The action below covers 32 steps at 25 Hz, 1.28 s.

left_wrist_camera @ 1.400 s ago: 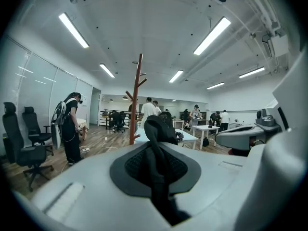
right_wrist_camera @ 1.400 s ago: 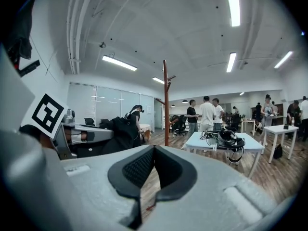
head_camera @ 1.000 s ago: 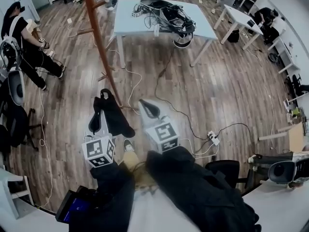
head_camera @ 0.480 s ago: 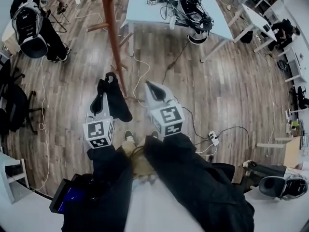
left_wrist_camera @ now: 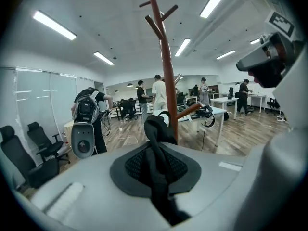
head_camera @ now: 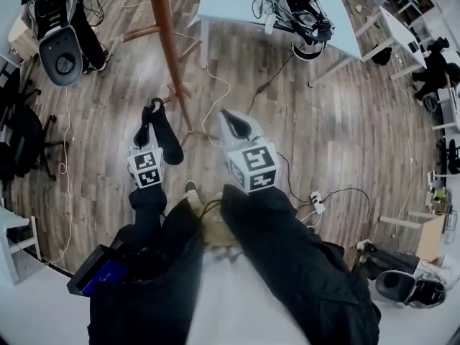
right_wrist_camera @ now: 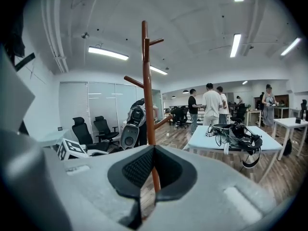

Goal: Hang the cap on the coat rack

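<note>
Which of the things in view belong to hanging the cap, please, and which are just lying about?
For the job:
- cap, clamped in the left gripper
- coat rack

Lying about:
- table with headset gear on it
- power strip on the floor
- office chair

Left claw [head_camera: 152,112] with cap [head_camera: 167,136] nearer coat rack [head_camera: 167,45], right claw [head_camera: 229,118] too
</note>
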Tool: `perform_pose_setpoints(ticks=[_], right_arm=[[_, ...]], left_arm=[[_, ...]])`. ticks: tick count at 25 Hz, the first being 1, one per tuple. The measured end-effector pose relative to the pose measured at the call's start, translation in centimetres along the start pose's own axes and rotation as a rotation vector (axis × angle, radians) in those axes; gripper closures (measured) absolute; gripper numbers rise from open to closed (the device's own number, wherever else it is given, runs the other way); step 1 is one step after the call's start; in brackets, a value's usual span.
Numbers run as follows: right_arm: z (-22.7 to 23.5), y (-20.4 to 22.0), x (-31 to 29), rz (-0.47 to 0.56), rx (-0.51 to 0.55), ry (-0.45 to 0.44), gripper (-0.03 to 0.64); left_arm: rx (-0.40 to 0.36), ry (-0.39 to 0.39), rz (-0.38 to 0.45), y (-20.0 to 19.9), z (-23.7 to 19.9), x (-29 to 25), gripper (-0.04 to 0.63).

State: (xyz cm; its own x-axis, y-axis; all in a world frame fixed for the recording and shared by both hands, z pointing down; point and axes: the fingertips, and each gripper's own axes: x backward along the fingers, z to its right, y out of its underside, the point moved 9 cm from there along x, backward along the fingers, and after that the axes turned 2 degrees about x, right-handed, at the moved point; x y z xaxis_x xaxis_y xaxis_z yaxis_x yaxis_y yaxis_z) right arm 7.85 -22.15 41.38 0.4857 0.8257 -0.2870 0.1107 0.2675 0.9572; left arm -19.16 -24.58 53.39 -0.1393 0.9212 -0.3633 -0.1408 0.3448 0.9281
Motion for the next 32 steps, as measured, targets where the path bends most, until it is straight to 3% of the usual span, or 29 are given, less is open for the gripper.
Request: perform_pose_setpoints(ticks=[4, 10, 14, 16, 21, 23, 27, 28, 30, 32], right_arm=[[0.1, 0.2, -0.6, -0.036, 0.014, 0.004, 0.617], [-2.1, 1.0, 0.4, -0.061, 0.033, 0.042, 0.617], [-1.0, 1.2, 0.1, -0.070, 0.030, 0.054, 0.617], [-0.5, 1.1, 0.0, -0.068, 0.030, 0.051, 0.617], [-1.0, 0.6, 0.0, -0.053, 0.044, 0.010, 0.617], [-0.8, 0.5, -0.5, -0.050, 0.047, -0.017, 0.617], [0.1, -0.2, -2.4, -0.032, 0.045, -0.066, 0.617], [0.4, -0.4, -3.0, -0.025, 0.043, -0.076, 0.617], [0.7, -0.8, -4.2, -0.016, 0.043, -0.099, 0.617], [0.5, -1.2, -4.8, -0.004, 0.048, -0.117, 0.617]], left_arm=[[-0.003, -0.001, -0.091, 2.7, -1.4, -3.8, 0.574], [0.014, 0.095, -0.147, 6.4, -2.4, -5.7, 0.574], [0.042, 0.136, -0.224, 7.9, -1.1, -7.4, 0.566], [0.048, 0.157, -0.246, 8.4, -0.3, -7.9, 0.531], [0.109, 0.181, -0.244, 7.6, 0.3, -6.4, 0.347], [0.133, 0.177, -0.209, 6.4, 0.9, -5.6, 0.334], [0.124, 0.185, -0.145, 3.1, 2.3, -5.0, 0.369], [0.109, 0.185, -0.126, 2.0, 2.5, -5.1, 0.413], [0.086, 0.172, -0.086, -0.2, 2.7, -5.1, 0.595], [0.078, 0.155, -0.051, -2.2, 2.7, -4.5, 0.595]])
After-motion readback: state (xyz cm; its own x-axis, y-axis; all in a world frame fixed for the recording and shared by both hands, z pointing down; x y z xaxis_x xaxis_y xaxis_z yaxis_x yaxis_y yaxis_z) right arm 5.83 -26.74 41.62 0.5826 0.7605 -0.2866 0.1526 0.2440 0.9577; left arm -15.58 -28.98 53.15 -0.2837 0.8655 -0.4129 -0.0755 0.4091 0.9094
